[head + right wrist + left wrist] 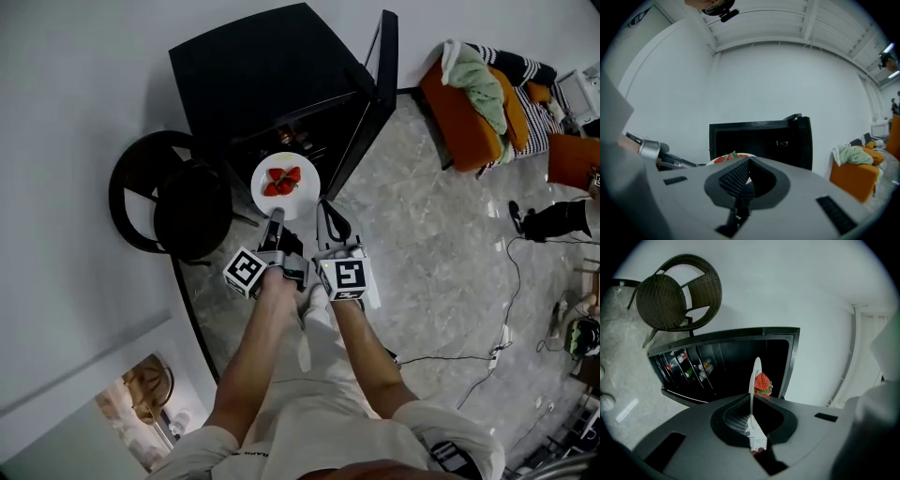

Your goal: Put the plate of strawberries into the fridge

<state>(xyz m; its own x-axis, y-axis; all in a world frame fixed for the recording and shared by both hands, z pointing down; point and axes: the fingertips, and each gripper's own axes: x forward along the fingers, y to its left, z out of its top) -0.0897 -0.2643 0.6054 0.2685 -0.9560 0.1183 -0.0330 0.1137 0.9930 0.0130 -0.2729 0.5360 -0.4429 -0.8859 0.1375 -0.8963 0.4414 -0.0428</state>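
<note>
A white plate (286, 186) carrying strawberries (282, 180) hangs in front of the open black fridge (272, 75). My left gripper (274, 217) is shut on the plate's near rim. The left gripper view shows the plate (757, 373) edge-on between the jaws, with a strawberry (762, 382) beside it and the fridge (740, 359) behind. My right gripper (325, 214) sits just right of the plate, jaws together, gripping nothing I can see. In the right gripper view the plate (723, 160) shows flat, left of the jaws, before the fridge (759, 136).
The fridge door (375, 94) stands open to the right. Bottles (686, 365) fill the racks inside. A dark wicker chair (169, 192) stands left of the fridge. An orange sofa (469, 117) with clothes and floor cables (506, 328) lie to the right.
</note>
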